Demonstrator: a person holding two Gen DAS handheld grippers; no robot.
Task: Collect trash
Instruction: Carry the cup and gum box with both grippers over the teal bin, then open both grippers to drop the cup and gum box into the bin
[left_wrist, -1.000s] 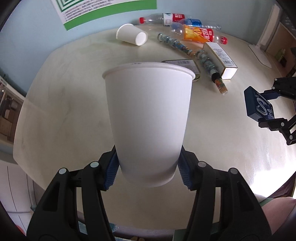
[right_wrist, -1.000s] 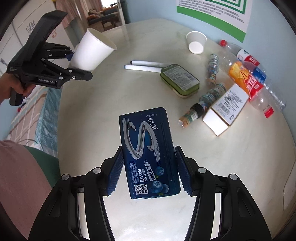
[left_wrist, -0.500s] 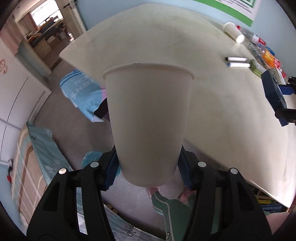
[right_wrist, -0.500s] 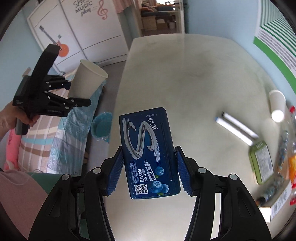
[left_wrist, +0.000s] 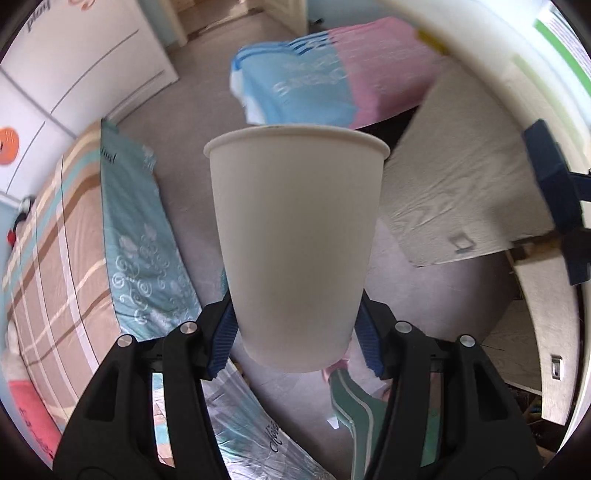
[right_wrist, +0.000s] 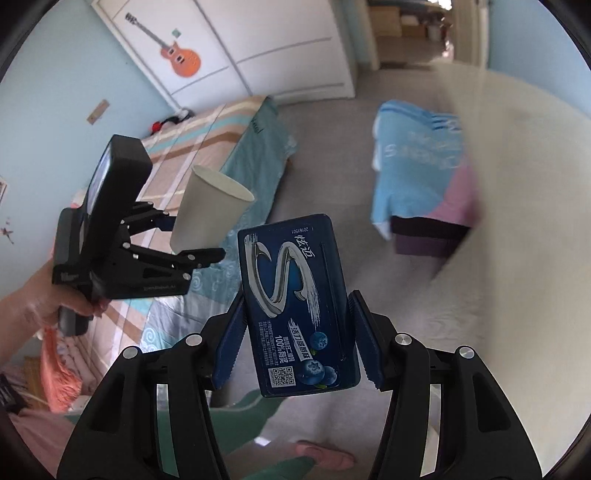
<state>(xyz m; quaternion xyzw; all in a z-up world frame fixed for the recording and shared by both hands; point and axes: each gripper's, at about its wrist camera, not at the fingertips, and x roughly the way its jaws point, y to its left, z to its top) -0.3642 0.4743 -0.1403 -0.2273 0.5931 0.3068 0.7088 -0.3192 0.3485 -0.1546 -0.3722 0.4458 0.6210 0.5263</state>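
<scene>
Two items of trash are held off the table, one per gripper. White paper cup (left_wrist: 295, 243) sits upright, mouth up, in the left gripper (left_wrist: 295, 332), whose blue-padded jaws are closed narrowly on the cup's lower wall near the base. Blue gum box (right_wrist: 299, 306), printed with a large silver "S" and blueberries, stands on end in the right gripper (right_wrist: 295, 339), its jaws pressed against the box's two long edges. In the right wrist view the left gripper (right_wrist: 173, 240) and cup (right_wrist: 208, 212) are seen side-on at left, near the box and apart from it, with the person's left hand (right_wrist: 44, 306) on the handle. Below the items lie grey floor (right_wrist: 325, 155), a striped and teal mattress (left_wrist: 92, 240) and a blue-and-pink cloth (left_wrist: 325, 85). The pale table (right_wrist: 517, 240) edge appears blurred at right.
</scene>
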